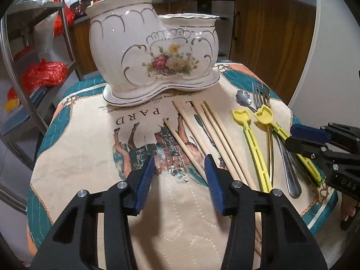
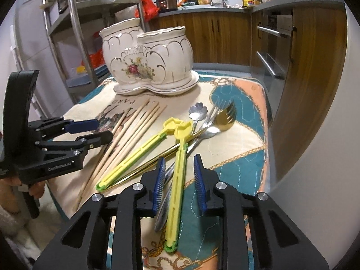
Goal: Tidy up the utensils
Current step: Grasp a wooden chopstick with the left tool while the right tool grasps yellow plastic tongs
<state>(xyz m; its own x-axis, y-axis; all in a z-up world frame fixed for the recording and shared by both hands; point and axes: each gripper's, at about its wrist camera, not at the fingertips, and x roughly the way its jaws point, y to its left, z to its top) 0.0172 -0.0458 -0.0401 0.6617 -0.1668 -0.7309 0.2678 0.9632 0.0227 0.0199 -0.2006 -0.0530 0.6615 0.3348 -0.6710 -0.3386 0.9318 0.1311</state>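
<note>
— Which one goes first on the right side?

— The yellow tongs (image 2: 174,193). The right gripper (image 2: 180,180) straddles their handle, jaws apart and not yet pressing (a steel spoon handle (image 2: 163,211) lies just beside, so I'd close only on the yellow bar, squarely, mid-handle).

— And the left?

— The left gripper (image 1: 180,171) hangs partly spread above the cloth (image 1: 90,157), gripping nothing; one chopstick (image 1: 184,146) runs between its tips. The other chopsticks (image 1: 220,139) lie just to its right.

— Where does everything go?

— The flowered ceramic holder (image 1: 153,51), standing upright at the far end of the table, well apart from both grippers.
</note>
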